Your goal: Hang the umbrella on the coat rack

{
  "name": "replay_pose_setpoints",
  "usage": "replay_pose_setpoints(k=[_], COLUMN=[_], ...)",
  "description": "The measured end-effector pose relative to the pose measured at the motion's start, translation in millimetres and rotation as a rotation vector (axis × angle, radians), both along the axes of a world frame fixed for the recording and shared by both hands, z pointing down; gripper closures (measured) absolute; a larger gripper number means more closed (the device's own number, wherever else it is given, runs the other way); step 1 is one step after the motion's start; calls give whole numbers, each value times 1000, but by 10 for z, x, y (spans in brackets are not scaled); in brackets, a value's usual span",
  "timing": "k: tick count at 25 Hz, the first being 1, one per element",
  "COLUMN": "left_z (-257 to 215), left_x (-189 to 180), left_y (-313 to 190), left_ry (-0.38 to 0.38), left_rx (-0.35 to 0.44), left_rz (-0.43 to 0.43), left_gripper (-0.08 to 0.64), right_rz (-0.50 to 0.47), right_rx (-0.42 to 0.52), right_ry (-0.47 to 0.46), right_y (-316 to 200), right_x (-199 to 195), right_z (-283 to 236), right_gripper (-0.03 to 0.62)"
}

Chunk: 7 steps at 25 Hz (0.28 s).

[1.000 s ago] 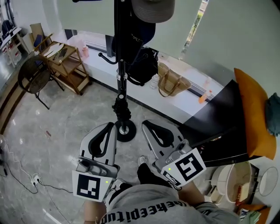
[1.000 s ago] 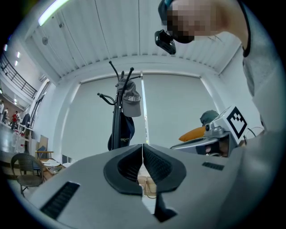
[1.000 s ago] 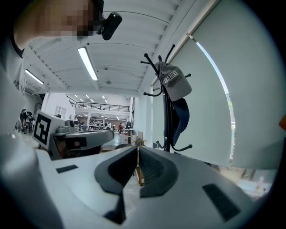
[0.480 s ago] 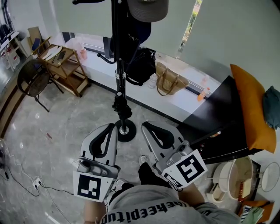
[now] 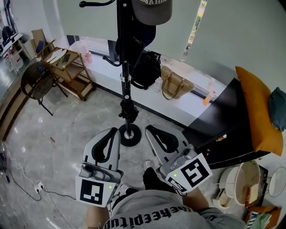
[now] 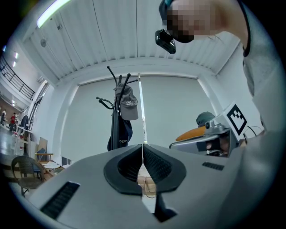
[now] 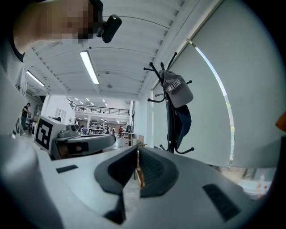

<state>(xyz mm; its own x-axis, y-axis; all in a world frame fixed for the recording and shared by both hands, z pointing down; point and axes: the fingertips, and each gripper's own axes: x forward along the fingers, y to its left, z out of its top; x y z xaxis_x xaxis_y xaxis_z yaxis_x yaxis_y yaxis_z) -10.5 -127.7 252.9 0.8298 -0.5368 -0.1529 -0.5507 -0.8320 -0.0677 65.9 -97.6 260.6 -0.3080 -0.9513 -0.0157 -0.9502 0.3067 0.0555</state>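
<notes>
Grippers side by side, both empty: the left gripper [image 5: 114,130] and the right gripper [image 5: 150,128] are held out level, each with its jaws pressed together and nothing between the pads. In the left gripper view the tips [image 6: 143,146] meet in a thin seam, and the right gripper view shows the same [image 7: 136,151].

Straight ahead of the jaws stands the coat rack [image 5: 124,67]. Its round base [image 5: 129,135] sits on the grey floor [image 5: 67,134], in the gap between the two sets of tips and nearer the left ones. A grey cap [image 5: 152,10] hangs at the top of the pole, with a navy cloth [image 5: 139,38] below it. A black bag [image 5: 146,67] sits behind the pole, on a white ledge [image 5: 196,105]. From the left jaws the cap [image 6: 128,103] shows high and a little left of the seam. From the right jaws it hangs up and to the right [image 7: 177,91].

The umbrella cannot be picked out in any view.

Beyond the right jaws a straw bag [image 5: 175,82] stands on the ledge. Further right are a black cabinet [image 5: 228,127] and an orange cushion [image 5: 254,107]. Well left of the left jaws are a wooden shelf [image 5: 67,67] and a dark chair [image 5: 35,80]. A cable [image 5: 27,179] trails over the floor beside that gripper. Nothing lies between the jaws and the rack.
</notes>
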Motion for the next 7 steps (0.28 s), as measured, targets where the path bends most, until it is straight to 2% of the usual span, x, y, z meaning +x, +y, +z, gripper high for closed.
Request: replay_pose_setpoints(k=[7], left_z=[-1], left_x=[-49], left_y=[79], left_ry=[0], left_rx=[2], left_rz=[-1], left_gripper=[543], right_rz=[0], right_rx=[2], right_ry=[-3], right_y=[74], right_x=[-46], right_z=[-1], right_gripper=[571])
